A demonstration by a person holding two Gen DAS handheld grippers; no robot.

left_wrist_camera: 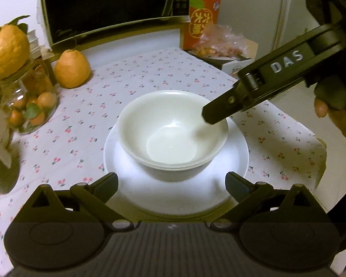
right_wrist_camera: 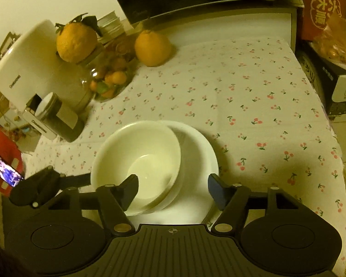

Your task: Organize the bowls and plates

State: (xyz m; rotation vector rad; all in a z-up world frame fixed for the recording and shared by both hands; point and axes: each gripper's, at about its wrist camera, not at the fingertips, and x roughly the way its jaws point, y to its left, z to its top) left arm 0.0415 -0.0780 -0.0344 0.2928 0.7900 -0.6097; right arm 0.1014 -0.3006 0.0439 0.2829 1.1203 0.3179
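A stack of white bowls (left_wrist_camera: 170,136) stands on a white plate (left_wrist_camera: 233,168) on the cherry-print tablecloth. My left gripper (left_wrist_camera: 171,187) is open, fingers apart just in front of the plate's near rim, holding nothing. My right gripper (right_wrist_camera: 173,189) is open; its left finger (right_wrist_camera: 130,190) reaches over the bowls' (right_wrist_camera: 136,159) rim into the top bowl, its right finger outside over the plate (right_wrist_camera: 196,152). In the left wrist view the right gripper's finger (left_wrist_camera: 215,113) pokes over the bowls' right rim.
A large orange (left_wrist_camera: 72,69) lies on the cloth behind the bowls. A glass jar of small oranges (left_wrist_camera: 30,106) with another orange on top stands left. A microwave (left_wrist_camera: 108,7), a red box (left_wrist_camera: 203,16) and a white appliance (right_wrist_camera: 32,69) line the edges.
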